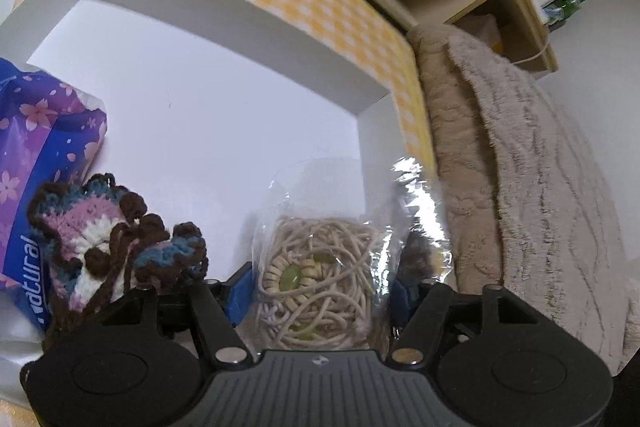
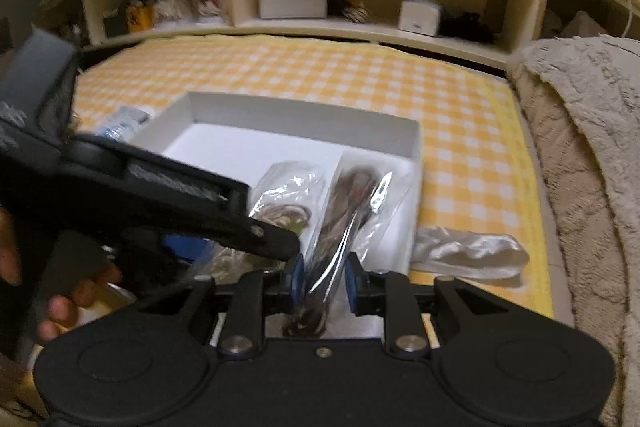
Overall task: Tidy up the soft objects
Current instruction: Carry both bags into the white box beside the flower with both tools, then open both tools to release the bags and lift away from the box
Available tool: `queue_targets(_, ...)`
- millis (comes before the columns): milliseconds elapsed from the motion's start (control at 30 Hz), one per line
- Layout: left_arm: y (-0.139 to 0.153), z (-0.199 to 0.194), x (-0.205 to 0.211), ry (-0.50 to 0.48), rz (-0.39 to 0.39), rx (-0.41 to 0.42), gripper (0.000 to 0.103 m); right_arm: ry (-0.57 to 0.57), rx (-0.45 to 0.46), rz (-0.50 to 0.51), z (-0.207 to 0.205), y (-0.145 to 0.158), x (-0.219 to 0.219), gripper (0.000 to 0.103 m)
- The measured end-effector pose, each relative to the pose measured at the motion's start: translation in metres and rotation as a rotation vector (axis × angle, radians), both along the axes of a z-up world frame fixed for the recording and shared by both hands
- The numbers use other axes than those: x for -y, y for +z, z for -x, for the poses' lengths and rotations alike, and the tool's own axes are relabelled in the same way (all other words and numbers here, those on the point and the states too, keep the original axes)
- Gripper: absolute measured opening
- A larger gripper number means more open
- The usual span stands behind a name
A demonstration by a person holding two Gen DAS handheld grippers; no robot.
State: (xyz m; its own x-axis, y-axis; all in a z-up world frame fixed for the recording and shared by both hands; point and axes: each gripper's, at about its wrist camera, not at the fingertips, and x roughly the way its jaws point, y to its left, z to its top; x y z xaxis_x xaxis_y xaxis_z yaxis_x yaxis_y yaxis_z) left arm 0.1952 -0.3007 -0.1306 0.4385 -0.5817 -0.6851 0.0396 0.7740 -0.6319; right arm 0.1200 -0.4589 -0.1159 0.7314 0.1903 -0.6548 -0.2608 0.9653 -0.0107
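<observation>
Dim indoor light; glare glints on the clear plastic bag (image 1: 416,203) just ahead of the jaws. Edges bend fisheye-style, with motion blur throughout.

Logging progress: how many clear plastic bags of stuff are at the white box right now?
2: the bag of cream cord in the left gripper, and the bag of dark cord in the right gripper. Others may be hidden.

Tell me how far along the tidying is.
Already in the white box: tissue pack and crochet piece. In hand: left gripper holds the beige cord bag, right gripper the dark bag. Left: white satin piece on the cloth.
</observation>
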Motion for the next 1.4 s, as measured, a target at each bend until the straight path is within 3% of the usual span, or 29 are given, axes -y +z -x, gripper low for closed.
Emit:
queue_targets(33, 0.0, 0.0, -0.001, -0.008, 0.019, -0.003, 0.078, -0.016, 0.001, 0.003, 0.001, -0.001, 0.002, 0.037)
queue_targets(100, 0.003, -0.001, 0.0, -0.015, 0.034, 0.001, 0.082, -0.032, -0.004, -0.023, 0.005, -0.001, 0.009, 0.041)
queue_targets(400, 0.02, 0.009, -0.005, -0.052, -0.003, 0.015, 0.082, -0.071, -0.014, -0.053, 0.025, 0.005, 0.019, 0.04)
queue_targets(633, 0.049, 0.026, -0.017, -0.085, -0.04, 0.077, 0.08, -0.103, -0.01, -0.13, 0.031, 0.014, 0.016, 0.038)
queue_targets(800, 0.072, 0.033, -0.031, -0.089, -0.04, 0.134, 0.079, -0.108, -0.015, -0.199, 0.012, 0.008, -0.004, 0.037)
queue_targets(933, 0.084, 0.038, -0.041, -0.101, -0.073, 0.174, 0.079, -0.114, -0.053, -0.176, -0.014, -0.012, -0.026, 0.037)
queue_targets(1200, 0.084, 0.039, -0.057, -0.116, -0.156, 0.201, 0.079, -0.006, -0.105, -0.122, -0.02, -0.027, -0.052, 0.036)
queue_targets(1400, 0.081, 0.042, -0.055, -0.154, -0.198, 0.204, 0.079, -0.05, -0.109, -0.159, -0.003, -0.011, -0.039, 0.036)
